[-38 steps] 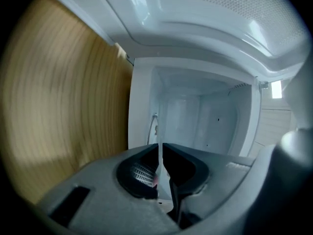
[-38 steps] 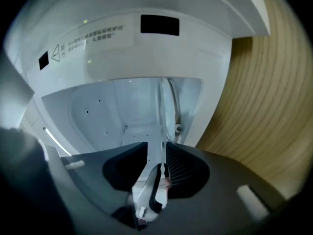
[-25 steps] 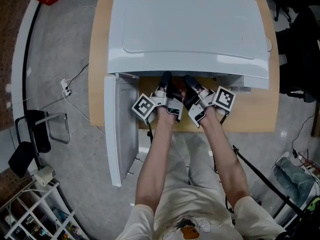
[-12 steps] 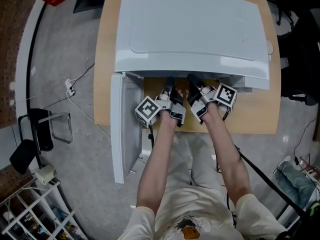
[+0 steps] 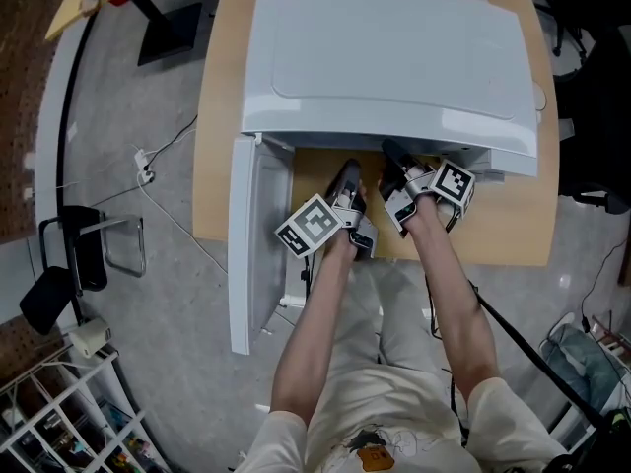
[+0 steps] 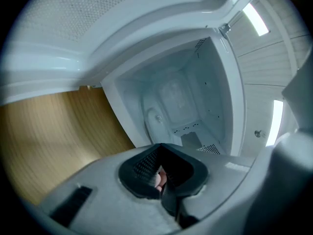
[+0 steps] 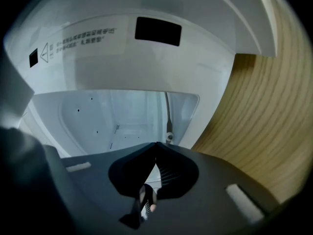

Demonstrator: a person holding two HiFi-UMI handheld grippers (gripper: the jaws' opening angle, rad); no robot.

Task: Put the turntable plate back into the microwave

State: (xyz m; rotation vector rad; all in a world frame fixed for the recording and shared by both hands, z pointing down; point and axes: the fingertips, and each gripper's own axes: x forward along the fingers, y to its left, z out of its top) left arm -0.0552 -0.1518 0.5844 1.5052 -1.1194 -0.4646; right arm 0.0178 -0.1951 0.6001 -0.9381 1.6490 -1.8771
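Plate: I cannot tell where it is. No view shows it for certain. In the left gripper view only a pale oval patch with a small hub point(image 6: 157, 116) shows on one wall of the cavity point(image 6: 195, 97), and I cannot tell if glass lies over it.

Left gripper point(image 6: 159, 146) has its jaws together, tips meeting, with nothing between them. Right gripper point(image 7: 156, 144) is the same: jaws pressed tip to tip and empty.

In the head view the left gripper point(image 5: 348, 172) sits at the middle of the frame over bare table point(image 5: 513, 235), its tip just short of the microwave point(image 5: 394, 57) opening. Its marker cube point(image 5: 314, 227) is turned toward the lower left. The right gripper point(image 5: 392, 152) lies just beside it to the right, its tip at the shadowed front edge of the opening, with its cube point(image 5: 452, 185) behind it.

Both gripper views look into the white cavity, and the right one also shows a warning label point(image 7: 80, 42) on the frame above the opening.

The door point(image 5: 258, 244) stands open at the left of the frame, reaching down past the table's edge. Two bare forearms point(image 5: 325, 313) run from the grippers to the bottom of the frame.
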